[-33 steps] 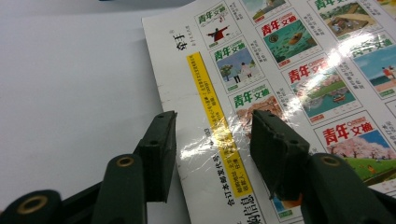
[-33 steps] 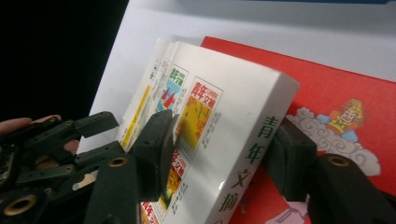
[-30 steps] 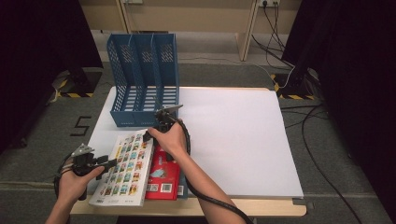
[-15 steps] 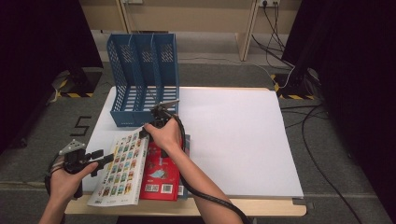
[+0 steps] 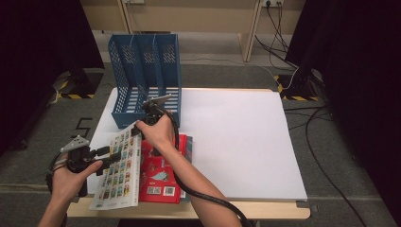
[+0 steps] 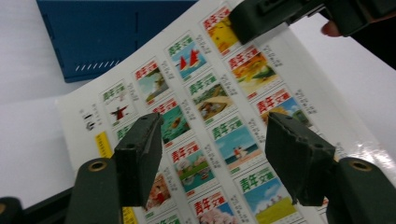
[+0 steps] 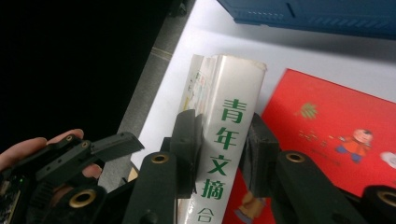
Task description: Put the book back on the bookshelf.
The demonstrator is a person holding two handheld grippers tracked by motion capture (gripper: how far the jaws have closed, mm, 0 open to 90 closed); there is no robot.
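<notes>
A thick white book (image 5: 120, 170) with many small pictures on its cover stands tilted at the table's front left, its spine (image 7: 229, 121) raised. My right gripper (image 5: 138, 126) has just been closing, and its pads (image 7: 187, 135) now press both sides of the spine. At the book's left edge is my left gripper (image 5: 108, 154), whose jaws have just been opening. In the left gripper view they (image 6: 215, 121) stand apart in front of the cover (image 6: 210, 93), with nothing pinched. The right gripper (image 6: 280, 14) holds the book's far end there.
A red book (image 5: 163, 170) lies flat under and to the right of the white one. A blue three-slot file rack (image 5: 146, 71) stands at the table's back left. The white tabletop (image 5: 236, 137) stretches bare to the right. The floor around is dark, with cables.
The white book lay flat and now leans up on its long edge, spine raised. Both hands have risen. The right jaws closed on the spine and the left jaws spread apart.
</notes>
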